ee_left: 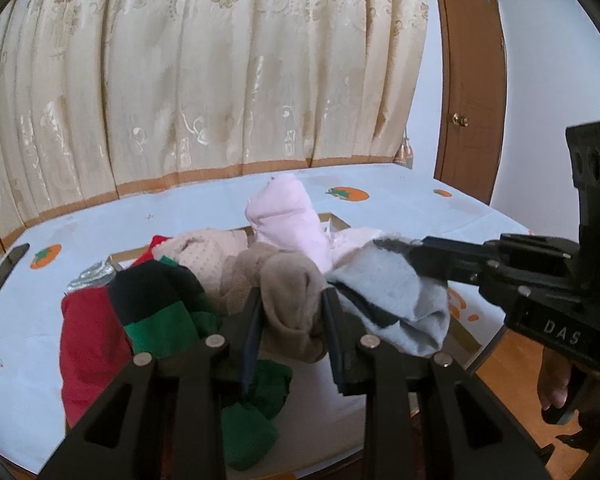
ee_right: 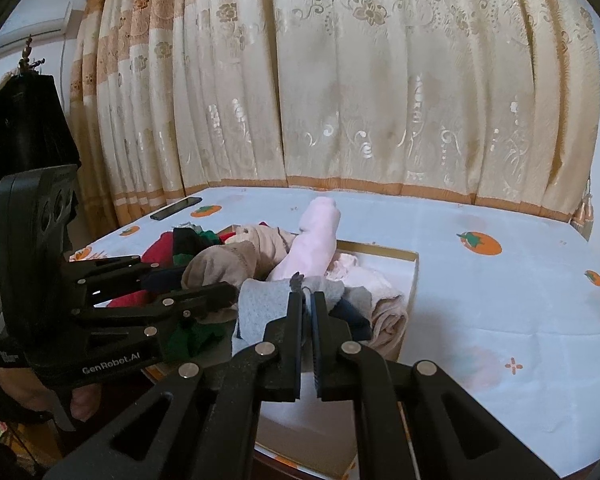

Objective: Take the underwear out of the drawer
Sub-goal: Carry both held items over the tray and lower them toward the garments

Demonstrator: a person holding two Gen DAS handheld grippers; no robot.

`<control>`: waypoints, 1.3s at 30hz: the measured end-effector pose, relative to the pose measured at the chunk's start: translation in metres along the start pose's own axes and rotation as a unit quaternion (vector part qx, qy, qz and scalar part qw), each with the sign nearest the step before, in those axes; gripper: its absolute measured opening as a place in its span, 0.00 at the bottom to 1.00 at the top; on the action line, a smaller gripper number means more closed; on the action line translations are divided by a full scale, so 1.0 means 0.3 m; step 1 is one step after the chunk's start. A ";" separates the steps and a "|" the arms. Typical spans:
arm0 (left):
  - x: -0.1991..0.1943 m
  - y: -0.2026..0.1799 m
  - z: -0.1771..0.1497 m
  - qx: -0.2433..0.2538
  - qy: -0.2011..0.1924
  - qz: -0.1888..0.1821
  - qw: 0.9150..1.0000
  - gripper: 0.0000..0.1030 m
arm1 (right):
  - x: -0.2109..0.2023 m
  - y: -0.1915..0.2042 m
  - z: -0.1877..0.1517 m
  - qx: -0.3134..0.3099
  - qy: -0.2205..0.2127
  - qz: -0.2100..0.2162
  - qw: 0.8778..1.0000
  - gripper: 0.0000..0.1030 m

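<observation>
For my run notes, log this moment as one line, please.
left claw: shut on beige sock | right claw: shut on grey sock | both above box

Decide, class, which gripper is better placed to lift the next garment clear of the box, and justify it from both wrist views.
Probably the left gripper: its jaws clamp the bulky beige garment squarely. The right gripper pinches only the grey garment's edge, a thinner hold.
</observation>
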State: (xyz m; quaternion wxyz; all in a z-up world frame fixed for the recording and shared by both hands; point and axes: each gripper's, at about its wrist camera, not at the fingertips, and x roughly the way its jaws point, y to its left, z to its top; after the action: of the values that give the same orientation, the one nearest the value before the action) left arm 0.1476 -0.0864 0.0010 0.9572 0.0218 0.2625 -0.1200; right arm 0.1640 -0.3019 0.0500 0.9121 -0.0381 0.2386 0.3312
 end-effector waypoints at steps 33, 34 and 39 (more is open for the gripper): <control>0.027 -0.027 -0.097 0.020 0.047 -0.003 0.999 0.31 | 0.047 -0.006 -0.128 -0.003 0.072 0.012 0.997 0.05; 0.028 -0.027 -0.099 0.019 0.048 -0.002 0.999 0.31 | 0.047 -0.006 -0.129 -0.003 0.073 0.013 0.997 0.05; 0.028 -0.032 -0.102 0.024 0.048 -0.002 0.999 0.31 | 0.047 0.003 -0.130 -0.007 0.075 0.012 0.997 0.05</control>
State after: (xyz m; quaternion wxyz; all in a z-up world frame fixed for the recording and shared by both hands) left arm 0.1371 -0.0942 -0.0293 0.9425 0.0495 0.3052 -0.1270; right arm 0.1569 -0.3017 0.0093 0.8873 -0.0664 0.3039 0.3404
